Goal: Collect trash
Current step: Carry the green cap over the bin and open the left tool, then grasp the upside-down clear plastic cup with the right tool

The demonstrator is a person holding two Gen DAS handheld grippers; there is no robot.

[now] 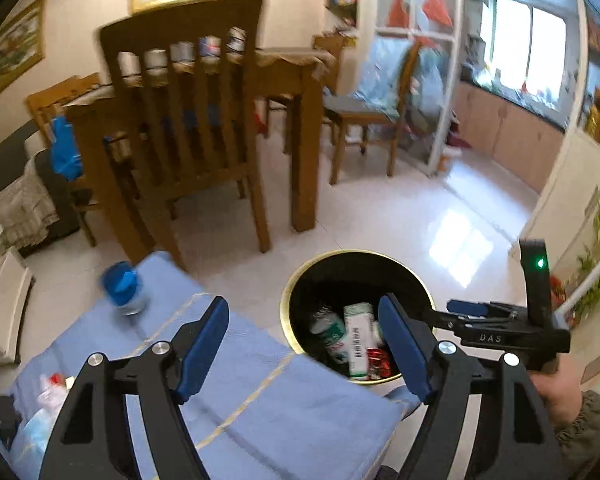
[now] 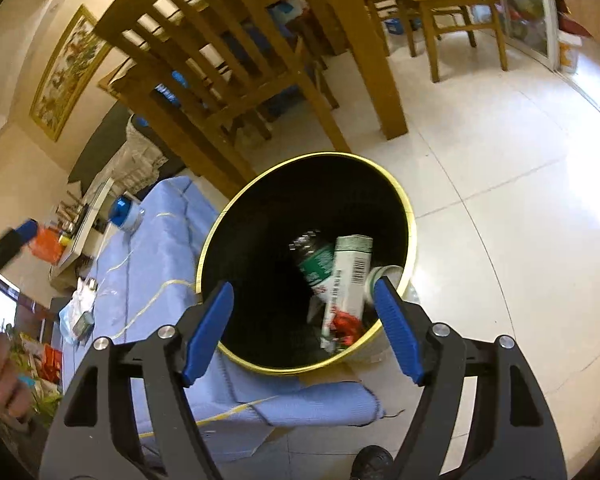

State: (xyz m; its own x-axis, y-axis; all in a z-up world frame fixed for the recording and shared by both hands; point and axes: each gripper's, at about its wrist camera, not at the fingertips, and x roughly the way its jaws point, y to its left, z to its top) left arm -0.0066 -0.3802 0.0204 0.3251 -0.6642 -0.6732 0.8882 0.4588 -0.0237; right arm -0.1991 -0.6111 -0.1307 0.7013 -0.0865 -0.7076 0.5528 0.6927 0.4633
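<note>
Jaws on both grippers stand wide and hold nothing. The right gripper [image 2: 303, 332] hangs over the bin [image 2: 411, 216]; the left gripper [image 1: 303, 350] sits beside it, above the blue cloth [image 1: 260, 400]. In the bin lie a bottle [image 2: 316, 268], a carton [image 2: 348, 276] and a red wrapper [image 2: 346, 326]. Left of the bin, on the cloth, a blue-capped jar [image 1: 124, 288] and crumpled wrappers [image 1: 50, 394] remain, so I judge the job about half done.
</note>
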